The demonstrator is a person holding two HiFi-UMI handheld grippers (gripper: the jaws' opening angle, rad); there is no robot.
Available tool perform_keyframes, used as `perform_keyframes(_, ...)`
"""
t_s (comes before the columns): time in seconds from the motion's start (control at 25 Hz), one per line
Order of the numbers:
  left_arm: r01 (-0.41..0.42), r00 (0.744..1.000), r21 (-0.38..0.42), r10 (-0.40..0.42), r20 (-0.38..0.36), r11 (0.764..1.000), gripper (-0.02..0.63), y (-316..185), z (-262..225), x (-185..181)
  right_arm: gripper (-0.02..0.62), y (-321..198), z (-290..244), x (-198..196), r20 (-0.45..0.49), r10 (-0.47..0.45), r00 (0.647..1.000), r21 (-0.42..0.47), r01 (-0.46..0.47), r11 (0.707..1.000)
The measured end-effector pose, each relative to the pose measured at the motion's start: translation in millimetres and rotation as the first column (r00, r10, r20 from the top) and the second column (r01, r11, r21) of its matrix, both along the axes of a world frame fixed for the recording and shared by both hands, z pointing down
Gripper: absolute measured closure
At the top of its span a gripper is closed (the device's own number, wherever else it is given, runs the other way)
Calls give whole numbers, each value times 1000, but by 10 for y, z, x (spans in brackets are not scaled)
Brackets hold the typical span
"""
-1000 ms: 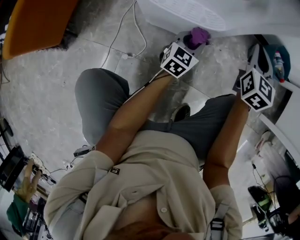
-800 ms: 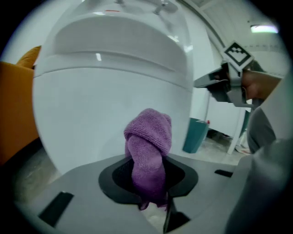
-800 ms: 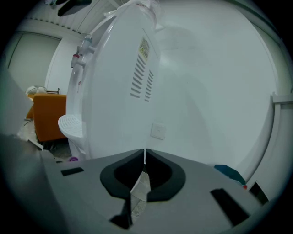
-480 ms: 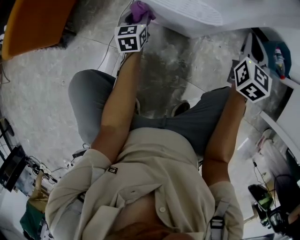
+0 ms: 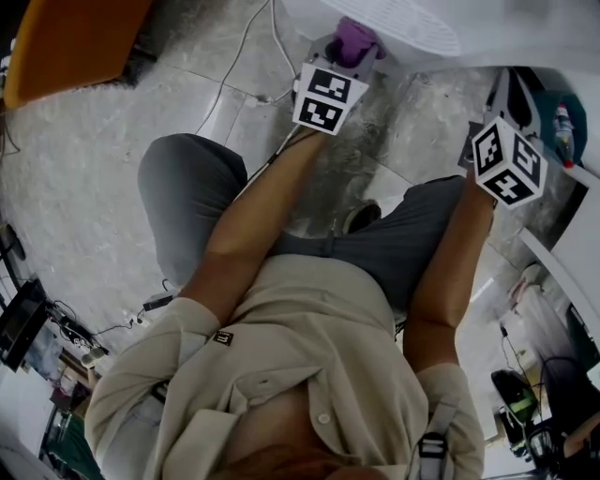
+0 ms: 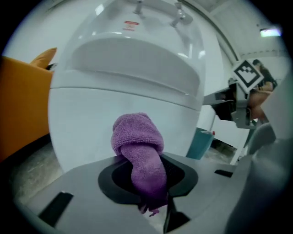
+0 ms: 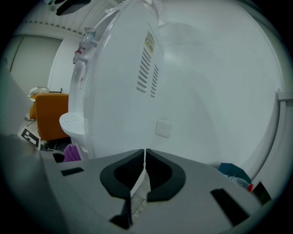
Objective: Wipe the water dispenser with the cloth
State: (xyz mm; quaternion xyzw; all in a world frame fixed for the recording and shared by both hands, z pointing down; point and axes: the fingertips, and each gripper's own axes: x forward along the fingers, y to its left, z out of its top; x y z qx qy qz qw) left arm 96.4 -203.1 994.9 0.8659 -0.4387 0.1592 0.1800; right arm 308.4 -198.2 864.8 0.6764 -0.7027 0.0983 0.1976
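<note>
At the foot of the tall white plastic water dispenser (image 6: 128, 73), the left gripper (image 5: 342, 58) is held low, its jaws narrowed onto a bunched purple terry cloth (image 6: 137, 141).
- Left gripper view: cloth runs up the gap between the two dark jaws. Its rolled end stands proud of the tips, in front of the dispenser's plain lower front panel. Contact between cloth and panel cannot be confirmed.
- Same view, higher up: a recessed shelf, a small red-and-white label (image 6: 131, 25) and two taps (image 6: 176, 16) near the top.
- Head view: cloth sits just below the edge of the white slotted drip tray (image 5: 394, 19), close against the dispenser body.

Right gripper (image 7: 144, 169): jaws drawn together with only a hairline gap, nothing between them. It is off to the dispenser's side, well apart from the cloth. Its view shows the white side wall with a column of vent slots (image 7: 149, 77).

Surroundings:
- Large orange upholstered piece (image 5: 75, 37), left of the dispenser.
- Teal container (image 6: 201, 141) on the floor, right of the dispenser.
- Speckled grey stone floor (image 5: 94, 187), with a white cable (image 5: 239, 56) trailing across it near the dispenser base.

Person is bent over, both forearms extended down toward the dispenser.
</note>
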Motion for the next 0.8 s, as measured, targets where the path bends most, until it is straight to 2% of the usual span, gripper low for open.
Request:
perform_keyframes(0.04,-47,999,12,47,-8,999,486,62,-67,163,568,-4,2,-8,-1,-3,1000,-3,3,1000)
perform_keyframes(0.12,-88,996,21,89,-23,996,486,116,-161,307,569,-3,-7,-19,-2,-2,1000,-8,2,1000)
perform_keyframes(0.32,-109,994,4,109,-5,994,486,183,-250,275,568,56,90,4,-24,11,1000,-62,-12,998)
perform_keyframes(0.44,-160,986,-19,160,40,987,486,309,-334,318,568,134,165,-12,-20,20,1000,-113,-22,993)
perform_keyframes(0.56,-188,979,-77,193,67,979,486,439,-450,250,569,213,66,-118,11,27,1000,-167,-24,986)
perform_keyframes(0.8,-160,983,-228,176,50,960,486,988,-925,-28,569,410,-621,-177,35,25,999,-247,-16,969)
